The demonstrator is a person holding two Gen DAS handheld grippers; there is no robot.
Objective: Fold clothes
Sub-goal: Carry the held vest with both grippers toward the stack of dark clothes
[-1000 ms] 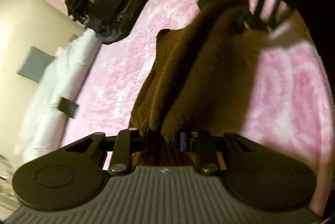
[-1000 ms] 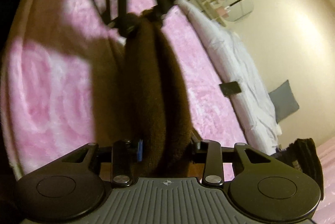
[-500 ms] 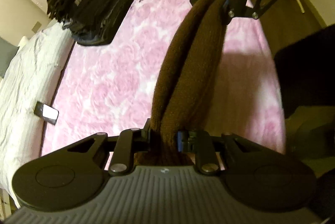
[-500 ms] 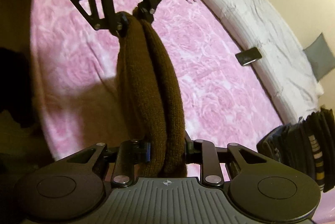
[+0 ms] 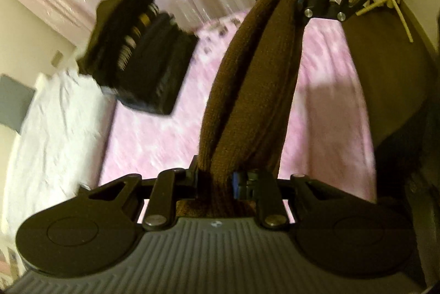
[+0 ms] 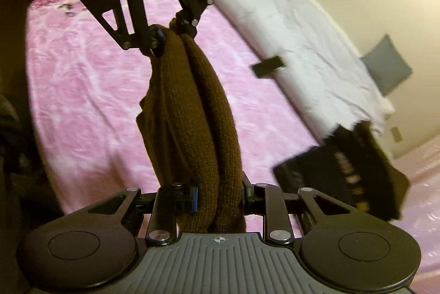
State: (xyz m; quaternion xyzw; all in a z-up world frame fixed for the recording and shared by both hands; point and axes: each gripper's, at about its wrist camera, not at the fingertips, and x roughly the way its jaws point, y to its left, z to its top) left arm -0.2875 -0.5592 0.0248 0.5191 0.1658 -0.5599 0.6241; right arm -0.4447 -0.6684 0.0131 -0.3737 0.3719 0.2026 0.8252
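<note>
- Pink rose-patterned plush blanket (image 5: 154,134) covers the bed below, with a white crumpled quilt (image 5: 55,123) along its far side and pale curtains behind.
- Left gripper (image 5: 216,180) is pinched on one end of a brown knitted garment (image 5: 247,90); the fabric bunches between its fingers and fills the gap.
- Right gripper (image 6: 218,197) is likewise clamped on the other end of that same garment, two thick rolls of knit squeezed between its fingers.
- Each wrist view shows the opposite gripper at the far end of the brown strip, so the garment hangs stretched between the two, clear of the blanket in what shows.
- Step in hand, as I judge it: the garment is held up doubled lengthwise, mid-fold, not yet laid down.
- Next move probably calls for lowering both ends together onto the open pink area, keeping the strip taut so the layers stay aligned, then bringing one end over the other.
- Further out on the bed sits a stack of dark folded clothes (image 5: 137,54), some with pale stripes, near the quilt's edge.
- A small dark flat object (image 6: 268,65), perhaps a phone, lies at the quilt's border; a grey cushion (image 6: 387,65) leans by the wall.
- Count: two grippers, one brown garment, one stack, one dark flat object, one cushion.
</note>
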